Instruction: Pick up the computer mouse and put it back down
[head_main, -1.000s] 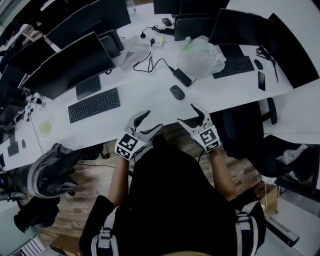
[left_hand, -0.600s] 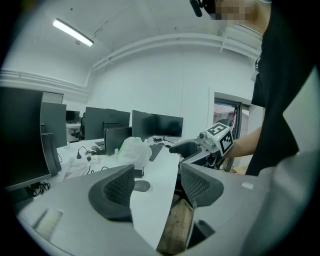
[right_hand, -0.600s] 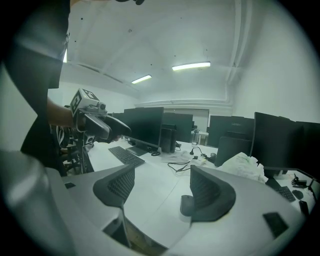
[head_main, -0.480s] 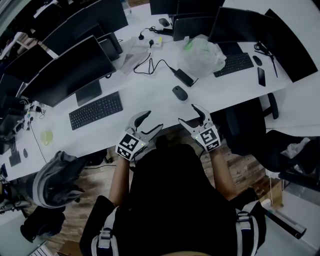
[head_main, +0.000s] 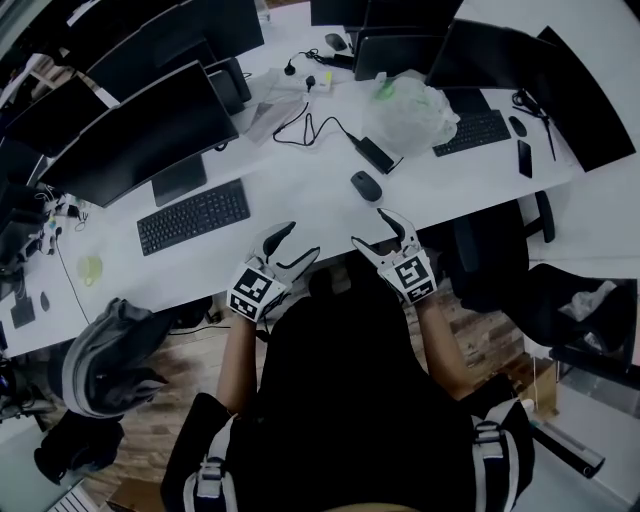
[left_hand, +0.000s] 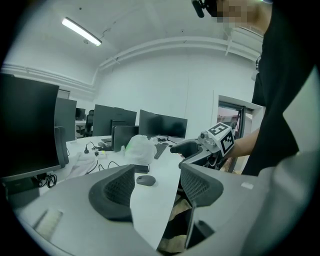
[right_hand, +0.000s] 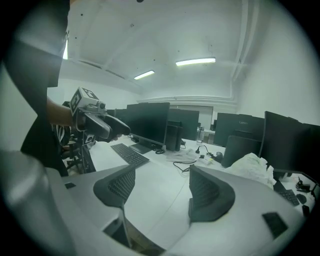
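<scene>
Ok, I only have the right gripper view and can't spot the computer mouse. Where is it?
Observer: The dark oval computer mouse sits on the white desk, just beyond the right tongs in the head view.
Operator: And the left side, holding anything?
Observer: No, the left tongs are open and empty.
Operator: Anything near the mouse?
Observer: A black rectangular power adapter lies just beyond it, not touching.

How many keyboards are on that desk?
2. The left keyboard lies before a monitor; the right keyboard lies beside the bag. Others may be hidden behind monitors.
</scene>
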